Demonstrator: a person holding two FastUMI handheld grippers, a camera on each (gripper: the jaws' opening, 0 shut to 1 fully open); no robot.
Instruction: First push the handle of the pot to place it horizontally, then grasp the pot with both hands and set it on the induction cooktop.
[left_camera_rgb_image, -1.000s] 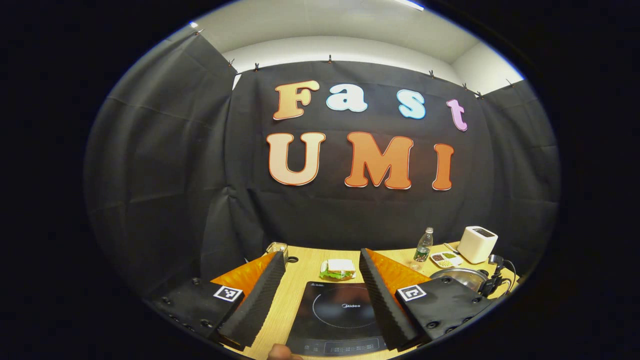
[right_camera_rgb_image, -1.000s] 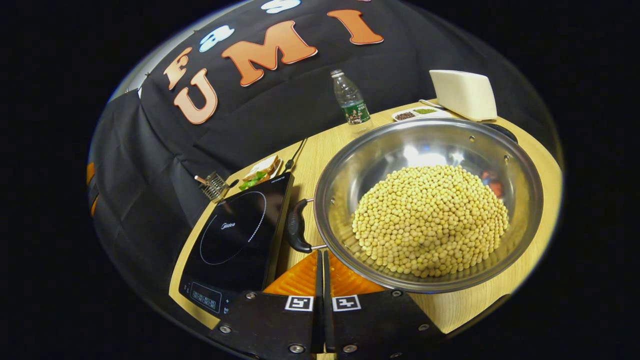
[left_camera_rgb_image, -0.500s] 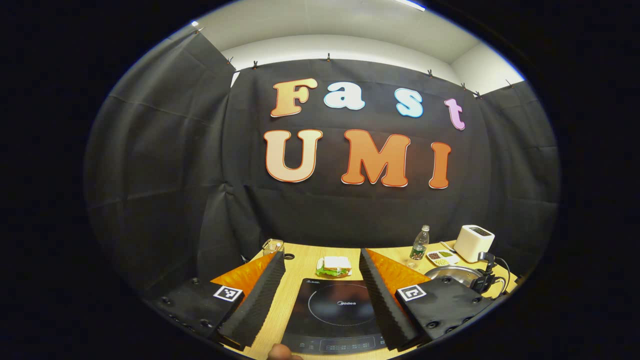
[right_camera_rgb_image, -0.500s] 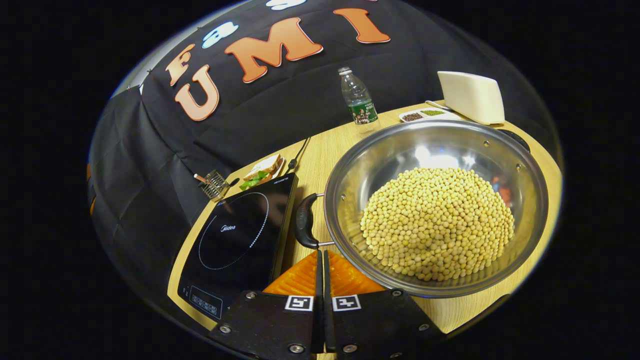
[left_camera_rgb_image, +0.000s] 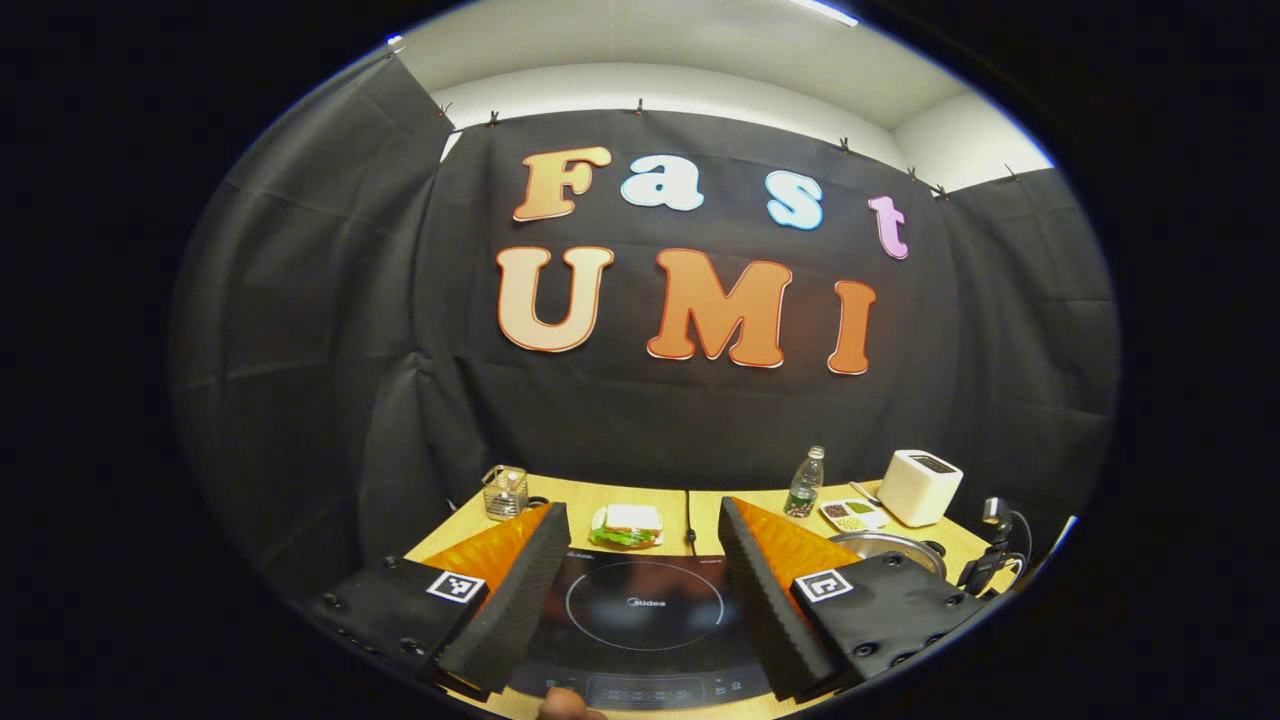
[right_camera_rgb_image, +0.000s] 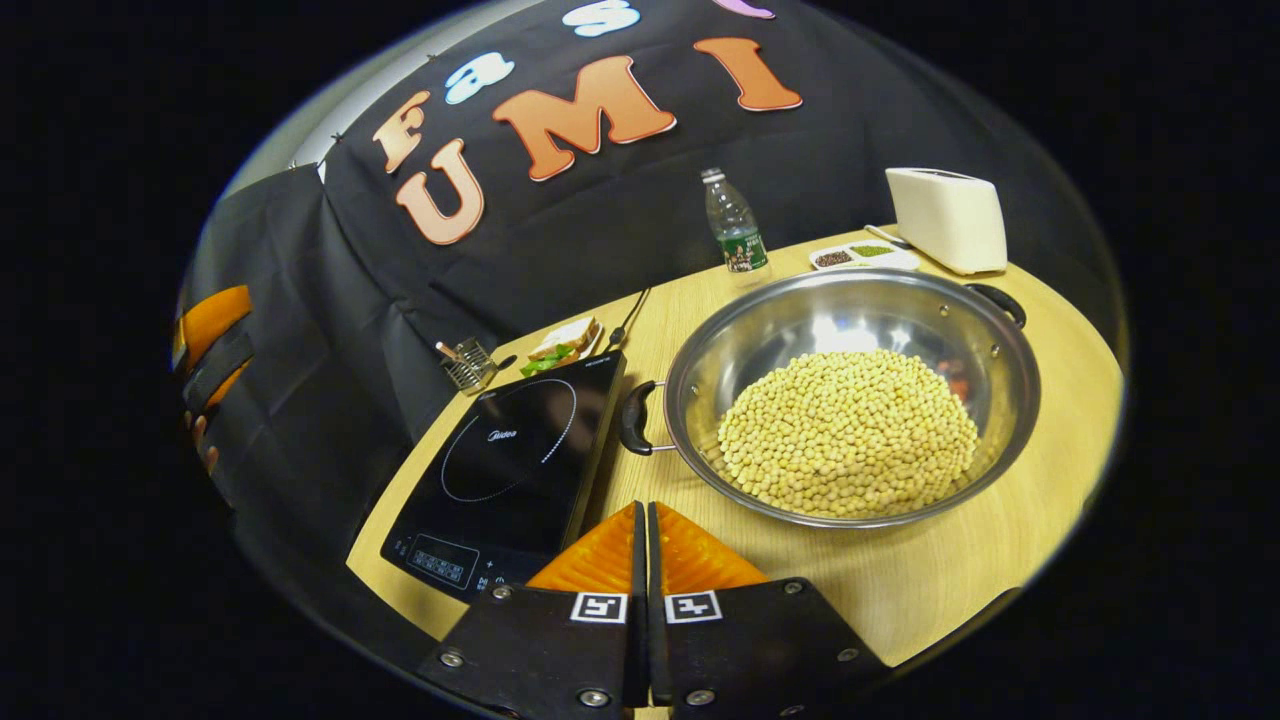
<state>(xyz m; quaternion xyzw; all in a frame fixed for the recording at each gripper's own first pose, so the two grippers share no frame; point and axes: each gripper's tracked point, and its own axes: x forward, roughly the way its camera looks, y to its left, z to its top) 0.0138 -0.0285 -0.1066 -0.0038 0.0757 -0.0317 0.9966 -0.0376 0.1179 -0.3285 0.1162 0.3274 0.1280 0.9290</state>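
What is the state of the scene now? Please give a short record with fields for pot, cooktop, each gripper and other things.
pot: steel pot on the table, full of yellow beans, beside the cooktop, not on it
pot handles: near handle faces the cooktop; far handle opposite
cooktop: black cooktop, nothing on it
left gripper: open, above the cooktop
right gripper: shut, empty, short of the pot
other things: bottle, toaster, sandwich

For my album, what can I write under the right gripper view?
Shut right gripper beside a steel pot of yellow beans, next to the induction cooktop.
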